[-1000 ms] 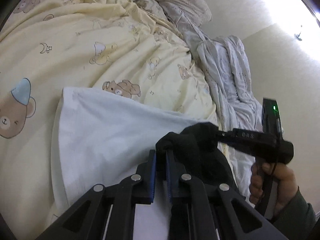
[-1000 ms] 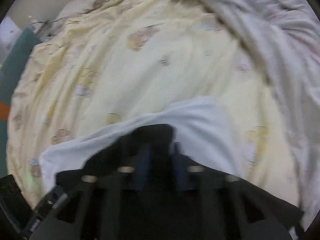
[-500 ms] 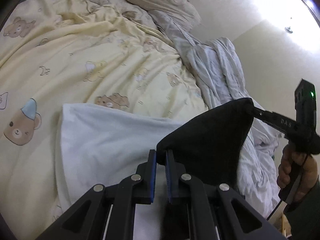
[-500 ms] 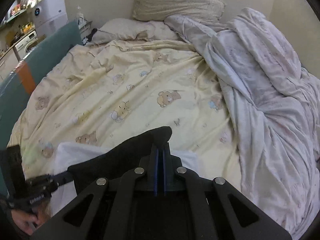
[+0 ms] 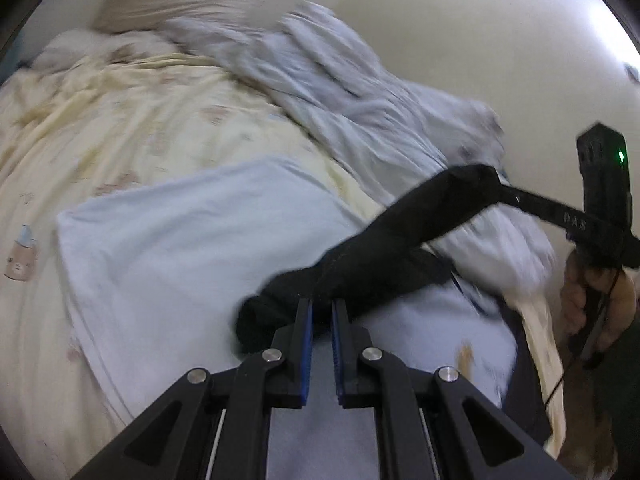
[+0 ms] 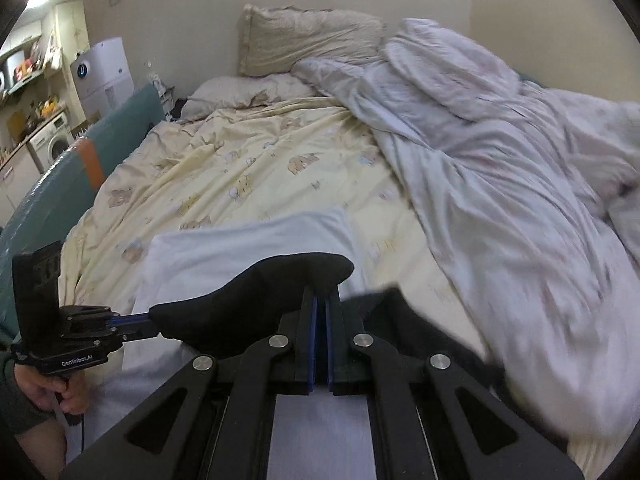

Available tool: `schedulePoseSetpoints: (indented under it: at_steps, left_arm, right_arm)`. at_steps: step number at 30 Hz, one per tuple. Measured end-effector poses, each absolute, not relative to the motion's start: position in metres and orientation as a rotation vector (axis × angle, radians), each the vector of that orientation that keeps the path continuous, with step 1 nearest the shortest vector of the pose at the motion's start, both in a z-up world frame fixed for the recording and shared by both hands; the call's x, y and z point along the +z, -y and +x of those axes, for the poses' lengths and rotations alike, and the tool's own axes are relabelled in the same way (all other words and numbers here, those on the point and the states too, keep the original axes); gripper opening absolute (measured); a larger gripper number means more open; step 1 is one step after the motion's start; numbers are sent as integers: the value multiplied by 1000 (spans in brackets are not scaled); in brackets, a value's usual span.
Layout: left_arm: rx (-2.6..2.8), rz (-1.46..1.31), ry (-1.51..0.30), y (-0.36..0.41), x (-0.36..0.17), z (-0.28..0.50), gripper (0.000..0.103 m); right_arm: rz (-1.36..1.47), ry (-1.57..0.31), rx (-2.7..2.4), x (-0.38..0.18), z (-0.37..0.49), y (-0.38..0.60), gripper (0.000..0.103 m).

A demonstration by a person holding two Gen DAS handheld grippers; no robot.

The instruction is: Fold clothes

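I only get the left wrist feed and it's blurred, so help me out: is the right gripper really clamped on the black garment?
Observer: Yes. In the right wrist view the right gripper is shut on the black garment.
Operator: What's left of the bed?
Observer: A teal bed rail.
Operator: Anything beyond it?
Observer: A washing machine and a white appliance.

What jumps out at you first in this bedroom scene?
A black garment hangs stretched in mid-air between the left gripper and the right gripper, each shut on one end. Beneath it a pale blue cloth lies flat on the teddy-bear bedsheet, with a crumpled white duvet to the right.
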State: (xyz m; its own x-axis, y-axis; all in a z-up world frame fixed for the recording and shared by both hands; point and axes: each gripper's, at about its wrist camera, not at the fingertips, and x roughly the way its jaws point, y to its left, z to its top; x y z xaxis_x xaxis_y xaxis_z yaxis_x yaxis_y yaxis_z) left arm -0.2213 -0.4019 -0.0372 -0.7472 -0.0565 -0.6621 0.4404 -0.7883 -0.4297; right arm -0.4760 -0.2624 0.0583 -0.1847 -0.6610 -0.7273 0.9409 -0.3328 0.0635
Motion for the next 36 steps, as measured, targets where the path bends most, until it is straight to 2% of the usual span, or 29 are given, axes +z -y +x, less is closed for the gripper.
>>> schedulePoseSetpoints:
  at_steps: [5, 9, 13, 16, 18, 19, 20, 21, 26, 28, 33, 36]
  left_arm:
    - [-2687, 1254, -581, 329, -52, -204, 9]
    - [-2683, 1445, -606, 302, -76, -208, 9]
    - [-2707, 1471, -556, 288, -79, -208, 9]
    - [-2678, 1503, -586, 291, -84, -202, 9]
    - [-2673, 1494, -592, 296, -81, -196, 14]
    - [-2671, 1481, -597, 299, -78, -192, 18]
    - [-2669, 1468, -602, 302, -76, -189, 28]
    - [-2667, 1455, -607, 305, -73, -186, 31]
    - [-2664, 1245, -698, 328, -60, -185, 32]
    - [-2680, 1209, -705, 329, -61, -198, 32]
    - [-2758, 1256, -508, 300, -72, -234, 32]
    - [-2768, 1365, -388, 279, -83, -238, 32]
  right_arm:
    - [790, -442, -1825, 47, -434, 171, 3]
    - [955, -431, -1875, -23, -418, 118, 3]
    - [1042, -320, -1964, -64, -418, 79, 3]
    - [1092, -338, -1956, -73, -416, 77, 4]
    - [1148, -384, -1955, -80, -416, 76, 5]
    - [1182, -415, -1956, -83, -417, 75, 6]
    - [1199, -423, -1967, -83, -419, 71, 9]
    - [1215, -430, -1975, -82, -421, 67, 11]
    - [1210, -396, -2048, -64, -432, 38, 11]
    - [1192, -359, -2073, -55, -429, 38, 15]
    - [1128, -407, -2110, -45, -423, 83, 15]
    - [1224, -391, -2026, -67, -439, 104, 15]
